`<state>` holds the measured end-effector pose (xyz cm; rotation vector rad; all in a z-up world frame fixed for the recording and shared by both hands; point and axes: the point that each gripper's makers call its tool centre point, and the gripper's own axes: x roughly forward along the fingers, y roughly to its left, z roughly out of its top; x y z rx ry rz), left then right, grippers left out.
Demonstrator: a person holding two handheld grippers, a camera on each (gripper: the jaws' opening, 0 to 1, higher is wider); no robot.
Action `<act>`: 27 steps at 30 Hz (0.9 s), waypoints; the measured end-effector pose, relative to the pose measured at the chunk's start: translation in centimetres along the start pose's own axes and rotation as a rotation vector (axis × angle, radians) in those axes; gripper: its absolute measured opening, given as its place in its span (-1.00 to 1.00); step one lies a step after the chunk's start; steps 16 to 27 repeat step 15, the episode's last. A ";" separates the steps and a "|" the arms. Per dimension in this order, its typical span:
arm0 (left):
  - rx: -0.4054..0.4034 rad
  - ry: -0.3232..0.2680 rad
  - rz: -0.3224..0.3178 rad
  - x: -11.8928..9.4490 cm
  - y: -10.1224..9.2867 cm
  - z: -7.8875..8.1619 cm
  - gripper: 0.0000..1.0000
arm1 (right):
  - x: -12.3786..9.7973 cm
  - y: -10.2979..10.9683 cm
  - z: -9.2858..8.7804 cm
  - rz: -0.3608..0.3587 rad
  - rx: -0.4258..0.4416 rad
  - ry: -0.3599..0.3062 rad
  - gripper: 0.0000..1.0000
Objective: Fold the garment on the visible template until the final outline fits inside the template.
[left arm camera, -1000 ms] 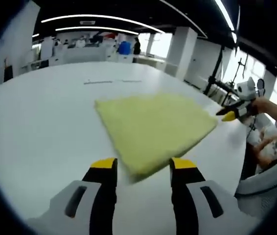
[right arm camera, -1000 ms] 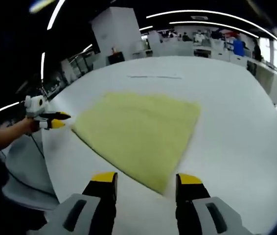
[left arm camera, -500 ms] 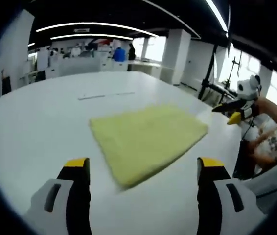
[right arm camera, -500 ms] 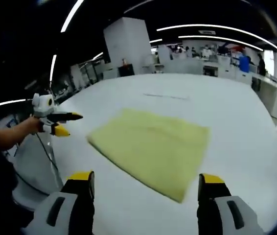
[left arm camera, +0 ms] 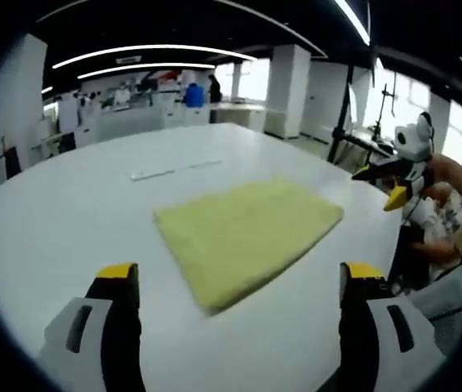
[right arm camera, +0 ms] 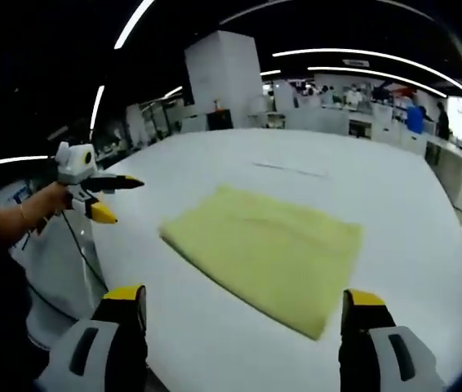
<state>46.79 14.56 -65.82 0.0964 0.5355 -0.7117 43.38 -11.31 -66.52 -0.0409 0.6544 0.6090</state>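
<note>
1. desk [left arm camera: 59,220] [right arm camera: 410,188]: broad white surface. it carries the garment and a thin pale line or strip [left arm camera: 174,168] lying beyond the cloth. i cannot make out any other template outline around the cloth.

2. garment [left arm camera: 243,237] [right arm camera: 268,249]: yellow cloth, folded flat into a rough rectangle, lying mid-desk ahead of both tools. in the left gripper view its long axis runs from the near corner, ahead between the jaws, up and away toward the right. in the right gripper view the long axis runs across the picture, left corner to right edge.

3. left tool [left arm camera: 239,282] [right arm camera: 108,198]: jaws spread wide, pinching nothing, clear of the cloth. in the right gripper view it hovers off the desk's edge, just off the cloth's left corner.

4. right tool [right arm camera: 243,302] [left arm camera: 390,186]: jaws spread wide, empty, hanging back from the cloth's near edge. in the left gripper view it is held in a hand [left arm camera: 451,175] past the desk edge, off the cloth's far-right corner.

5. key relation: the tools sit off opposite ends of the long axis, each nearest its own end corner. judgement: the fold looks done or nearly so; any further fold would bring one end toward the other.
</note>
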 end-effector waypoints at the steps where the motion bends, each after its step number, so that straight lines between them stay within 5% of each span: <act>1: -0.003 0.002 0.001 -0.1 0.0 -0.1 0.98 | 0.0 -0.2 0.2 -0.015 0.005 -0.008 0.98; 12: -0.024 0.009 0.018 -0.7 0.3 -0.1 0.98 | 0.2 -0.6 1.6 -0.054 0.022 -0.059 0.98; 27: -0.015 0.010 0.023 -0.7 0.3 -0.1 0.98 | 0.1 -0.8 1.5 -0.061 0.000 -0.042 0.98</act>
